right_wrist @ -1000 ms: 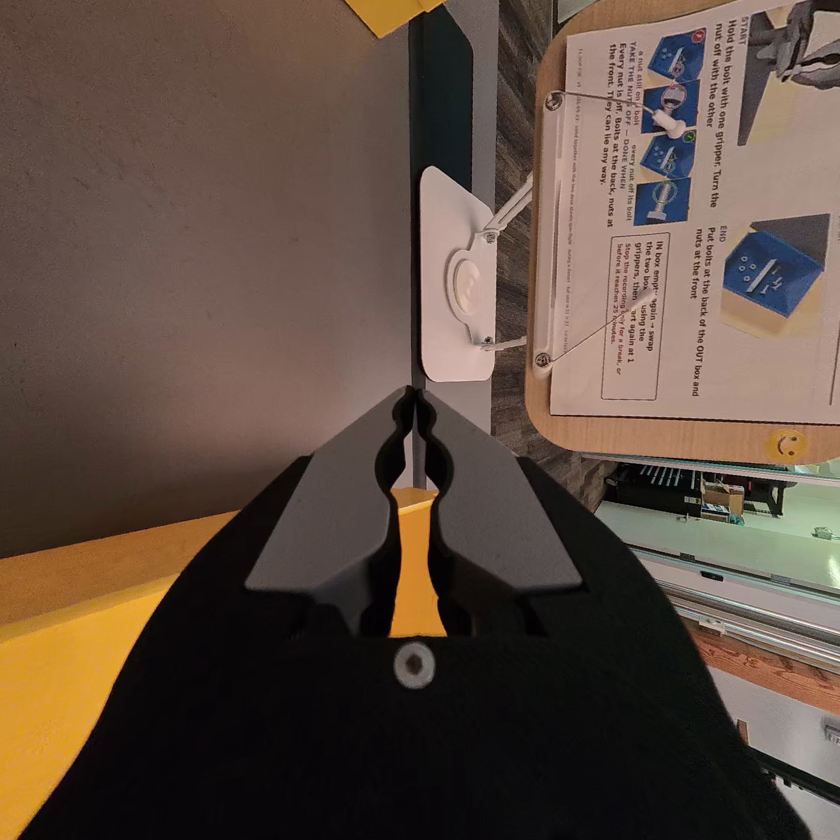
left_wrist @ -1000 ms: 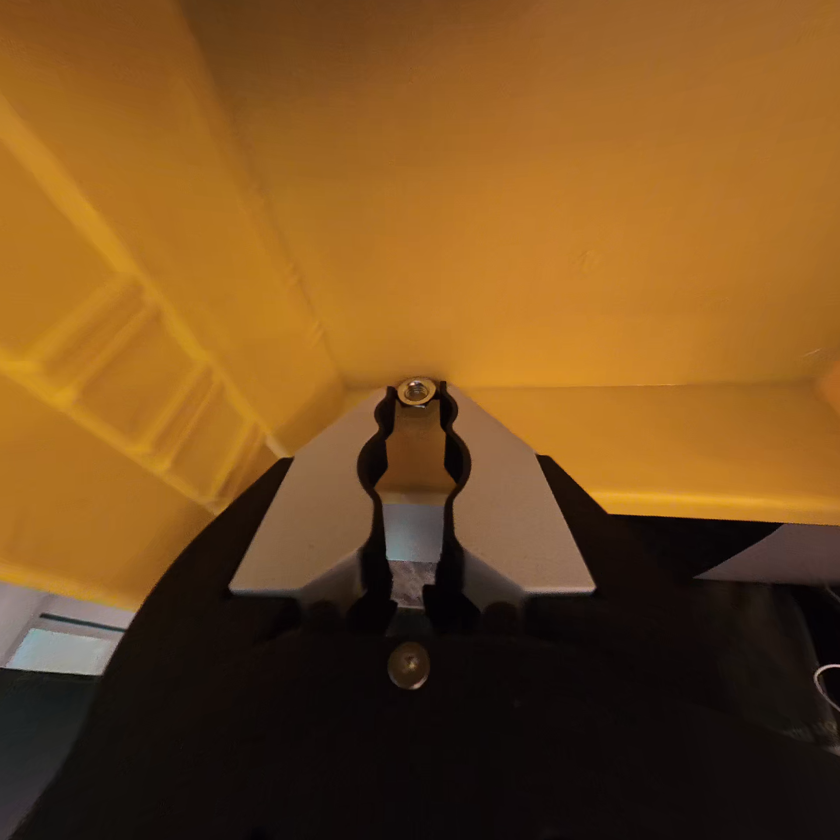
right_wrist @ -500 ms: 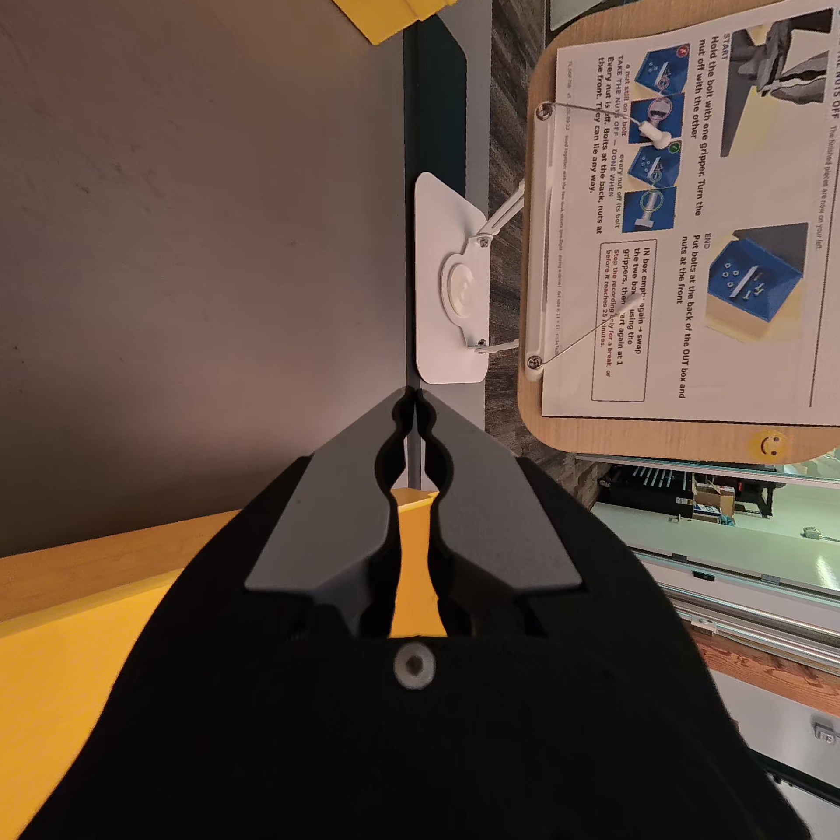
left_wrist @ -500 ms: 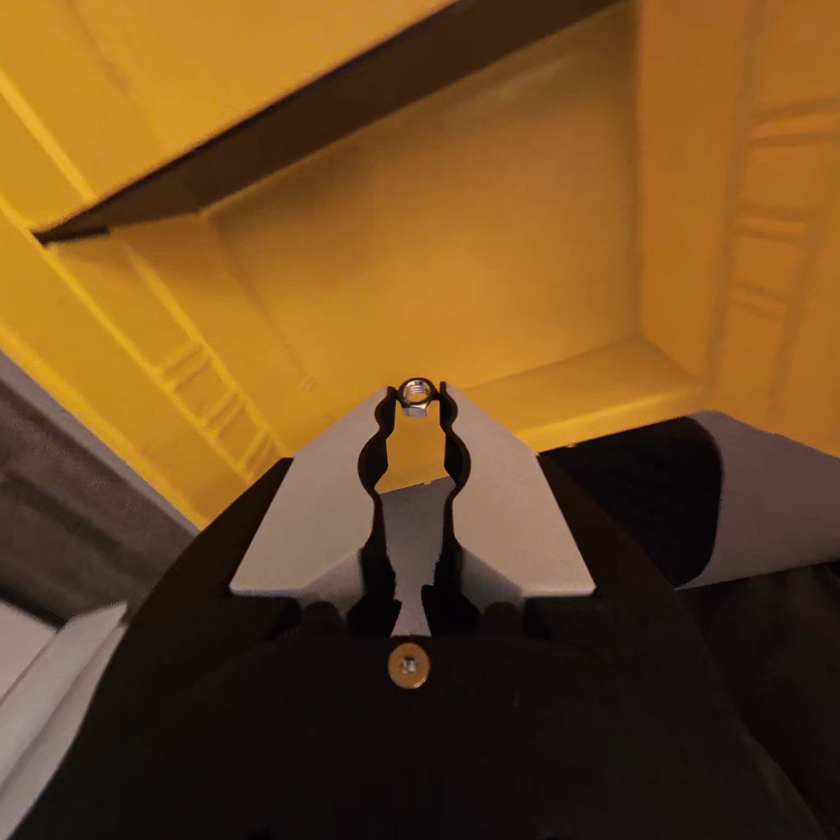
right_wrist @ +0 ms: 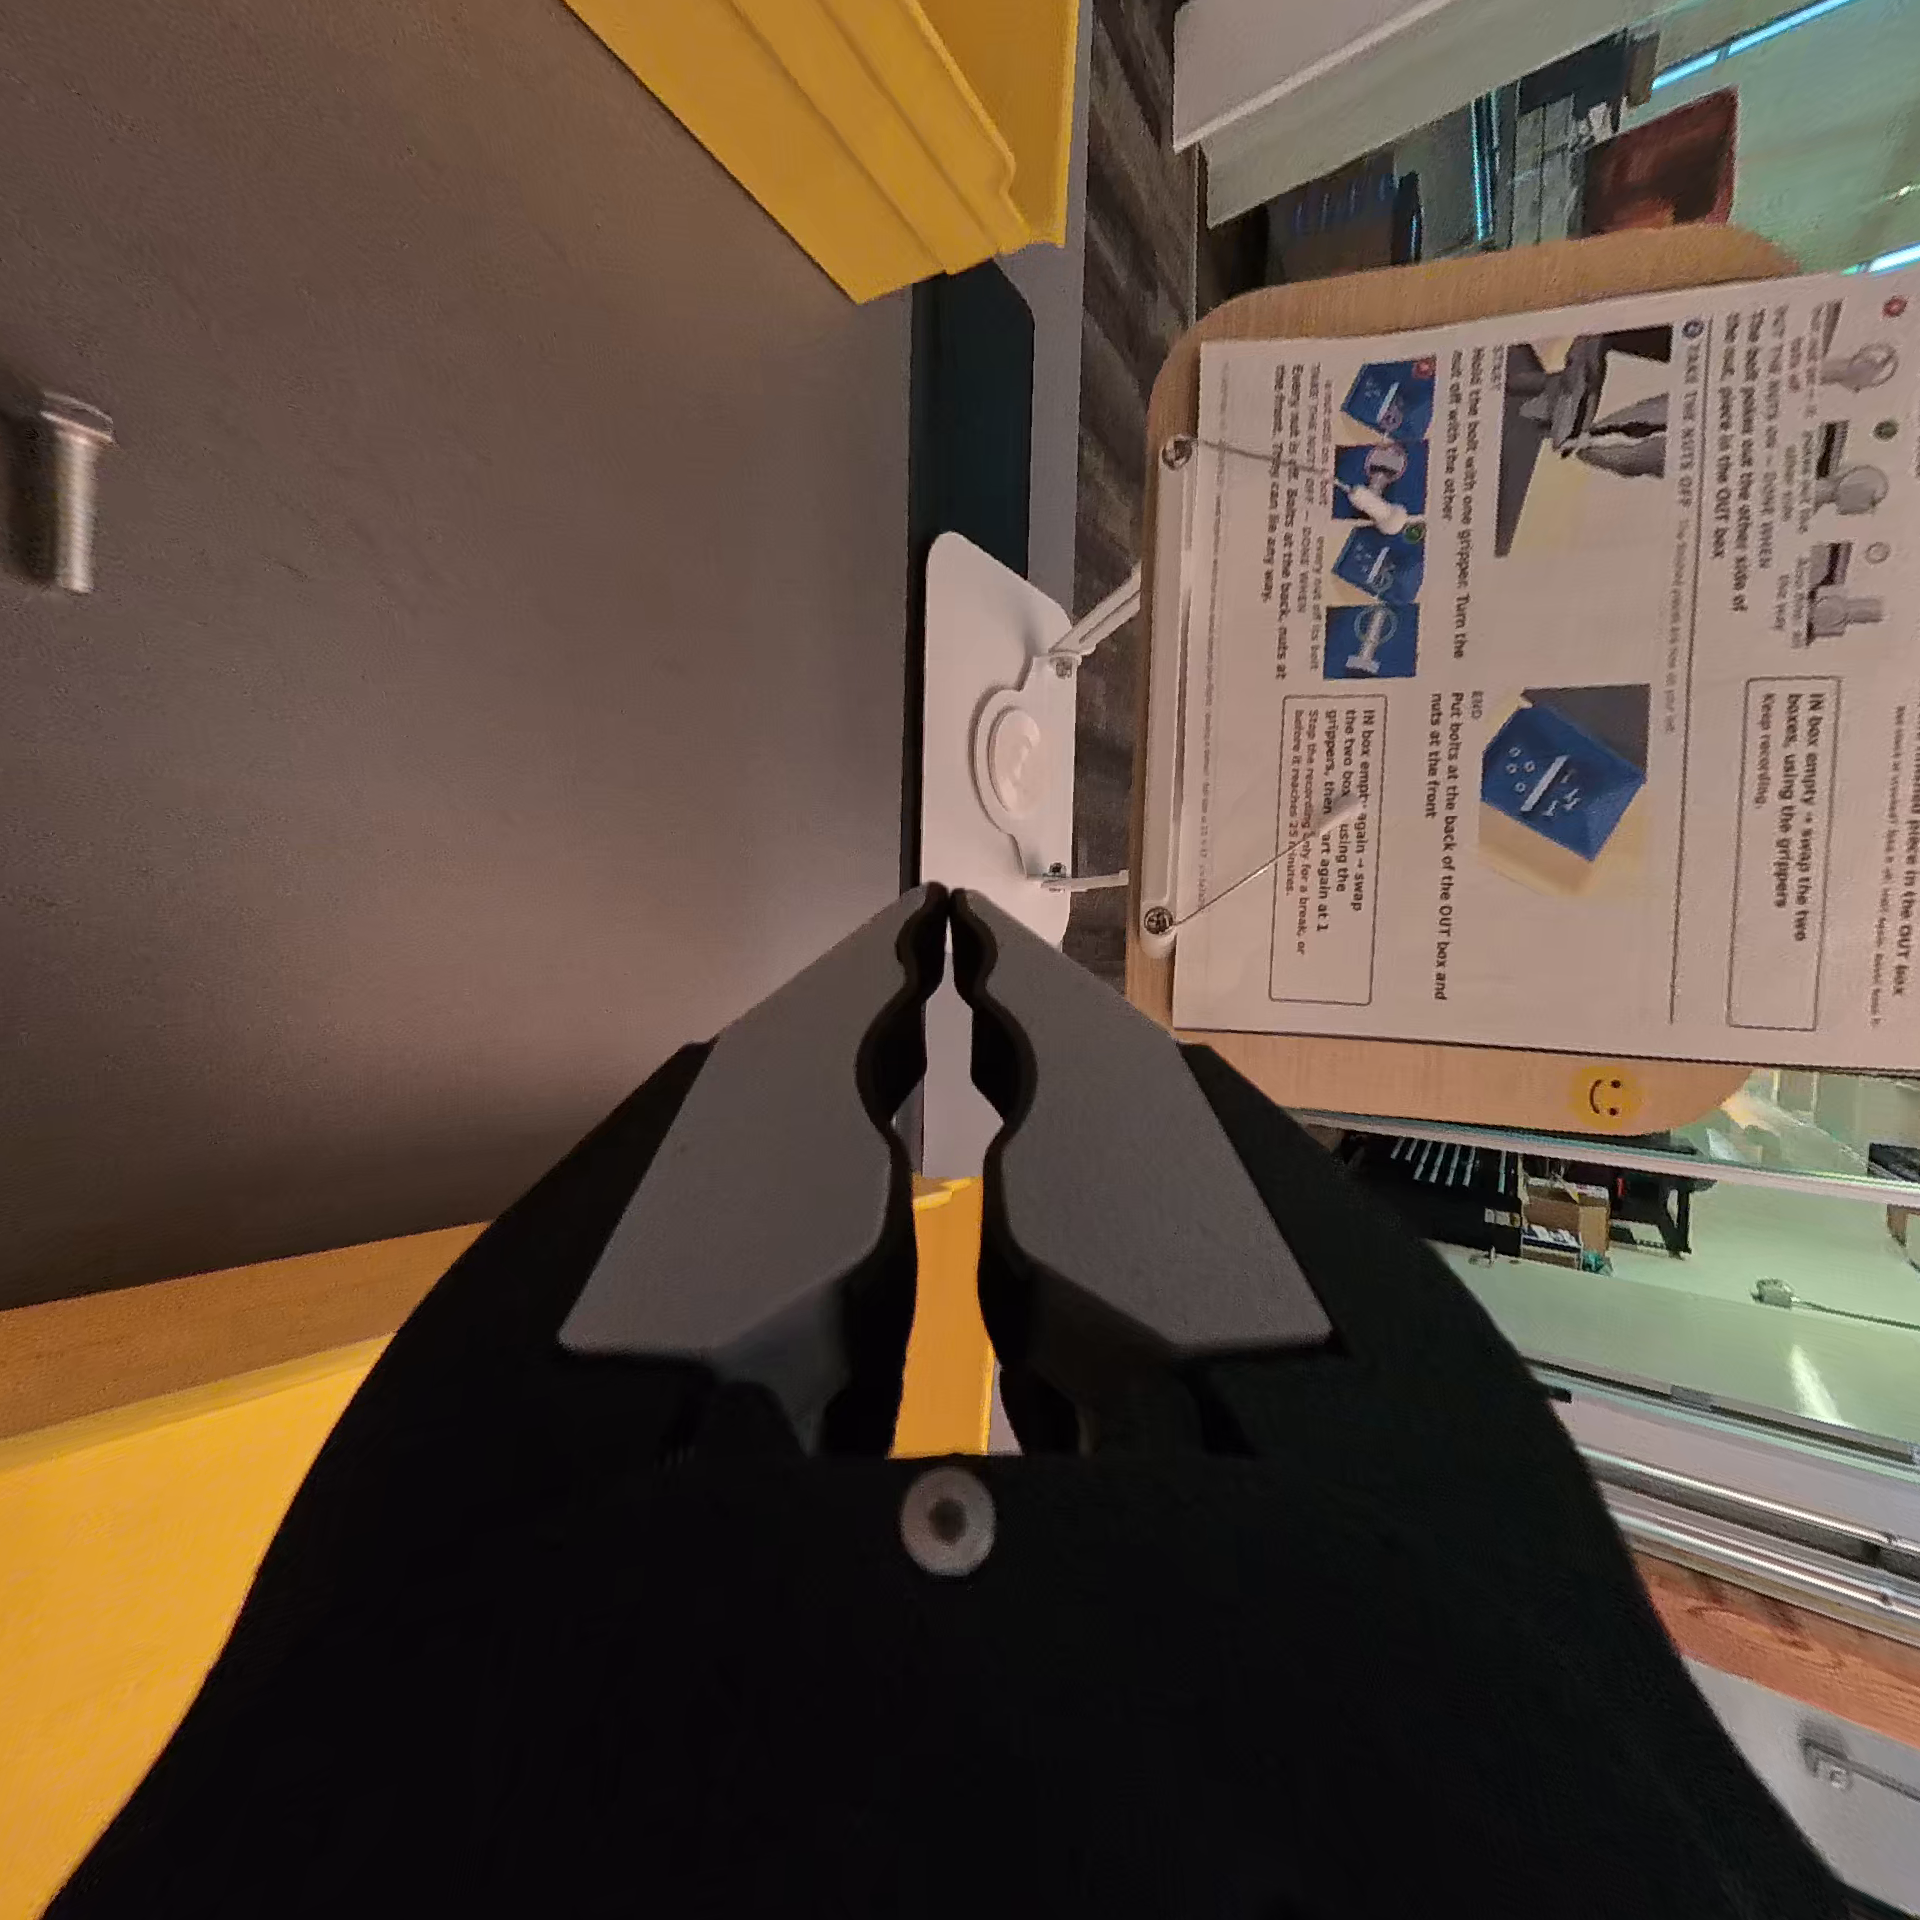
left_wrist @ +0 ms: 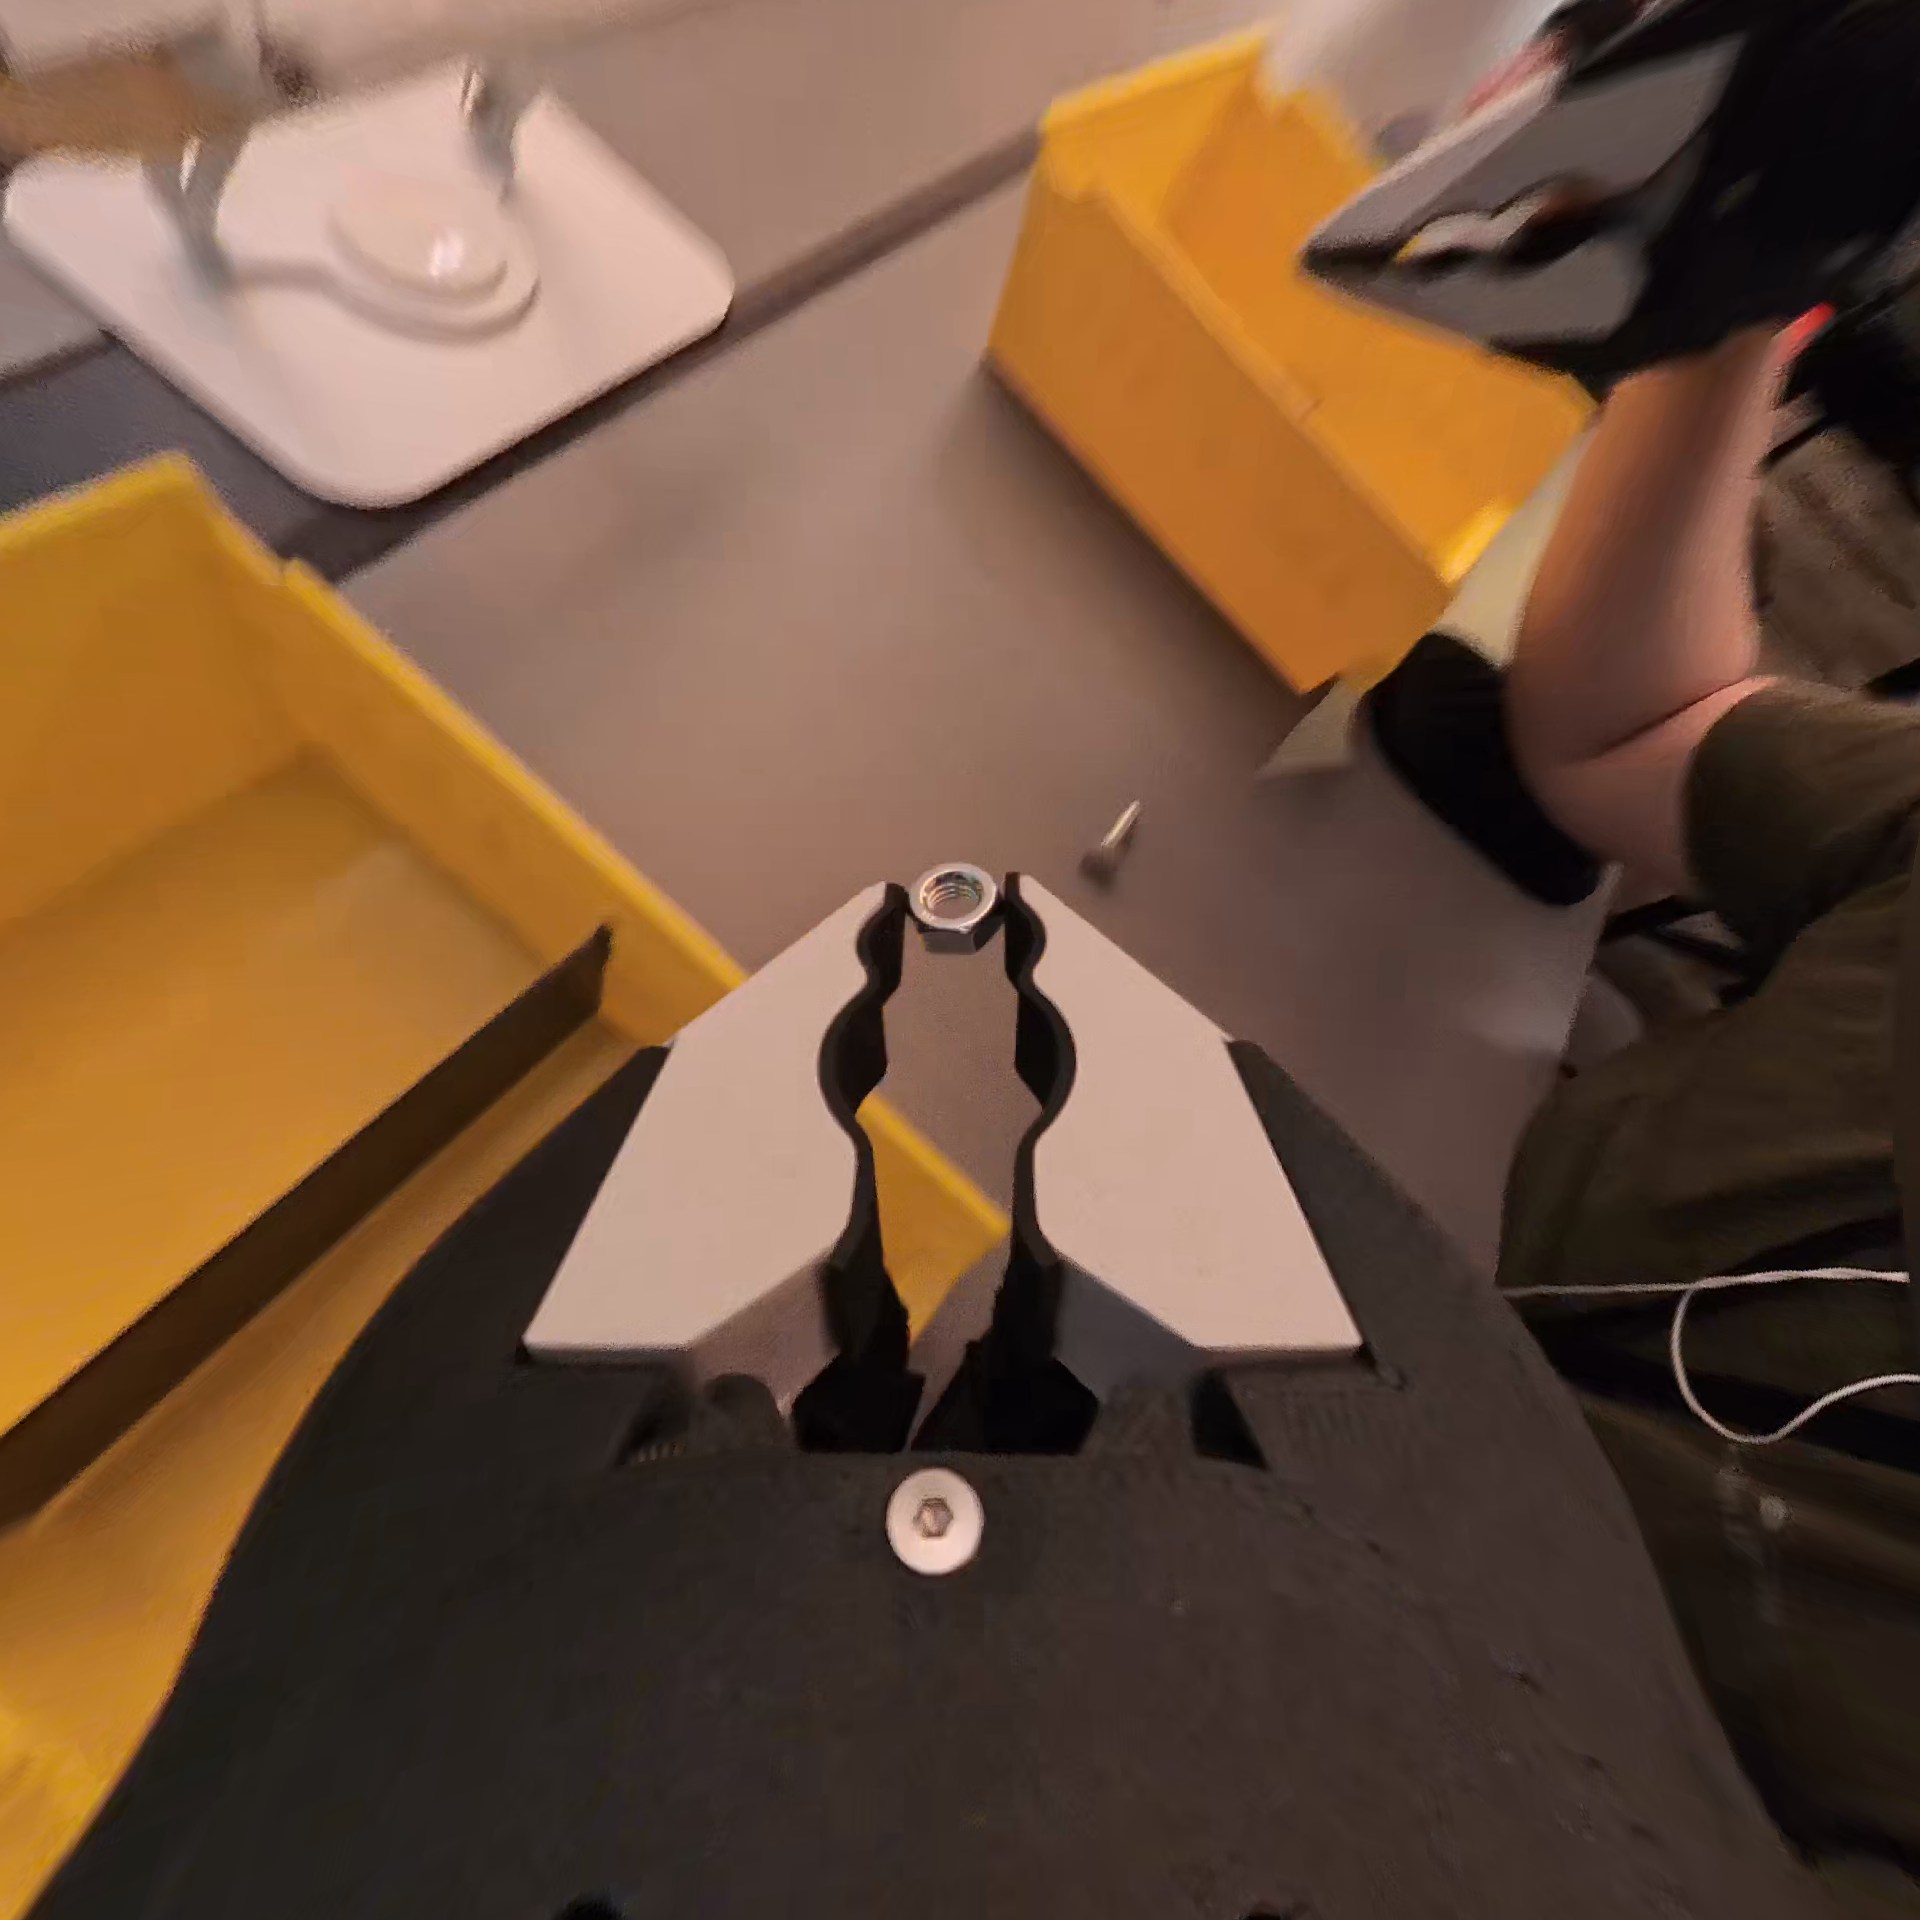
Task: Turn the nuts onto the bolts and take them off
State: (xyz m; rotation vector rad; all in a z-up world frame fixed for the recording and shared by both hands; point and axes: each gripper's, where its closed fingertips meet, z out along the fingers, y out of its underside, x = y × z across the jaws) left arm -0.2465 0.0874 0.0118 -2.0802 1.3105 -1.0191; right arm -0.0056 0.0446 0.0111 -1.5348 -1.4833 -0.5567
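My left gripper (left_wrist: 953,906) is shut on a small silver hex nut (left_wrist: 953,902) pinched at its fingertips, held above the grey table (left_wrist: 790,665). A silver bolt (left_wrist: 1110,837) lies loose on the table just right of and beyond the nut. The same bolt shows in the right wrist view (right_wrist: 64,497) at the far left. My right gripper (right_wrist: 948,921) is shut and empty, rolled sideways, above the edge of a yellow bin (right_wrist: 208,1382). It also shows blurred in the left wrist view (left_wrist: 1621,197), top right.
A yellow bin (left_wrist: 239,935) with a dark divider is at left; a second yellow bin (left_wrist: 1226,416) is at upper right. A white stand base (left_wrist: 364,301) holds a wooden board with an instruction sheet (right_wrist: 1507,675). A person's arm (left_wrist: 1642,644) and dark clothing are on the right. Across from one pair of fingers to the other is roughly 25 centimetres.
My left gripper has lifted the nut out of the yellow bin and swung it over the grey table toward the bolt. My right gripper has shifted slightly; the bolt now shows in its view.
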